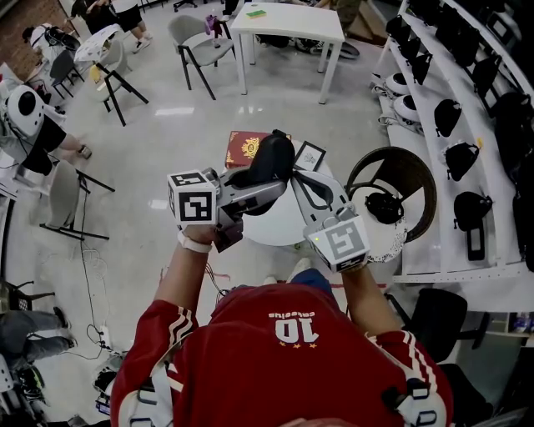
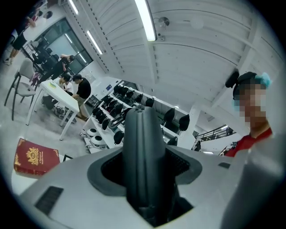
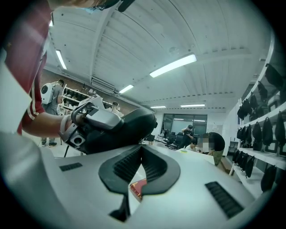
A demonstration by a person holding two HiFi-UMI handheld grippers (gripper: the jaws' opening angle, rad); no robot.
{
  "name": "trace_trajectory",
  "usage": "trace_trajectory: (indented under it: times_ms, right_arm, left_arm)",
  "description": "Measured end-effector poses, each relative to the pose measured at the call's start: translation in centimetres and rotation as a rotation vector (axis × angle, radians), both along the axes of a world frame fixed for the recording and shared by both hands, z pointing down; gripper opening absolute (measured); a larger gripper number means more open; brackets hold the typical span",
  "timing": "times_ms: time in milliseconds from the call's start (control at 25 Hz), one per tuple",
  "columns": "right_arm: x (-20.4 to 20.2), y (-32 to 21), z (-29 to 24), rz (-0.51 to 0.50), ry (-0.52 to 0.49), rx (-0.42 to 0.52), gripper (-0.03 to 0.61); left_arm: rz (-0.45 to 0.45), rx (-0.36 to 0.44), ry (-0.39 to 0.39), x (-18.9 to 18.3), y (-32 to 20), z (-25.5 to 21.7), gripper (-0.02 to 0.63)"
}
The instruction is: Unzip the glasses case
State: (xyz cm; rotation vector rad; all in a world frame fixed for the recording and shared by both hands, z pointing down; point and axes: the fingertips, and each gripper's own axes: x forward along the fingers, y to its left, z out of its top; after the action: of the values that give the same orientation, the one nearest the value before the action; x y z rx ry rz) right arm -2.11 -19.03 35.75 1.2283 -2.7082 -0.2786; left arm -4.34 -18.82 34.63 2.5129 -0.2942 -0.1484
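A black glasses case (image 1: pixel 269 160) is held up above a small round white table (image 1: pixel 271 227). My left gripper (image 1: pixel 257 185) is shut on it. In the left gripper view the case (image 2: pixel 143 152) stands upright between the jaws, with its seam running down the middle. My right gripper (image 1: pixel 295 177) sits just right of the case. In the right gripper view the case (image 3: pixel 127 127) lies right above that gripper (image 3: pixel 142 148), whose fingertips meet. I cannot tell whether they pinch the zip pull.
A red book (image 1: pixel 244 148) and a small framed card (image 1: pixel 309 155) lie on the table behind the case. A dark round seat (image 1: pixel 400 188) and shelves of headsets (image 1: pixel 467 125) stand to the right. A white table (image 1: pixel 288 21), chairs and people are further back.
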Motion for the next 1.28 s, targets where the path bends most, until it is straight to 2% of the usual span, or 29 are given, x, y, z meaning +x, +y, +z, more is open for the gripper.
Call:
trace_trajectory:
  times_ms: [200,400,600,880,1040,1280]
  right_arm:
    - [0.6,-0.4,-0.5,0.012,-0.003,0.005,0.015]
    - [1.0,-0.7,-0.1,0.008,0.030,0.022,0.015]
    - [0.8,-0.9,0.2,0.012,0.048,0.021,0.017]
    - [0.4,-0.6,1.2,-0.013,0.125,0.044,0.017]
    - [0.2,-0.2,1.8,-0.035,0.214,0.071,0.017]
    - [0.2,-0.4,3.2,-0.057,0.295,0.067,0.018]
  left_arm:
    - [0.063,0.015,-0.043,0.3,0.6,0.9,0.261]
    - [0.123,0.026,-0.123,0.2,1.4,2.2,0.261]
    - [0.171,-0.011,-0.149,-0.2,1.7,3.1,0.259]
    - [0.240,-0.057,-0.202,-0.6,2.9,4.4,0.259]
    - [0.284,-0.094,-0.223,-0.9,3.6,5.2,0.258]
    - [0.310,-0.126,-0.250,-0.8,3.9,6.8,0.258]
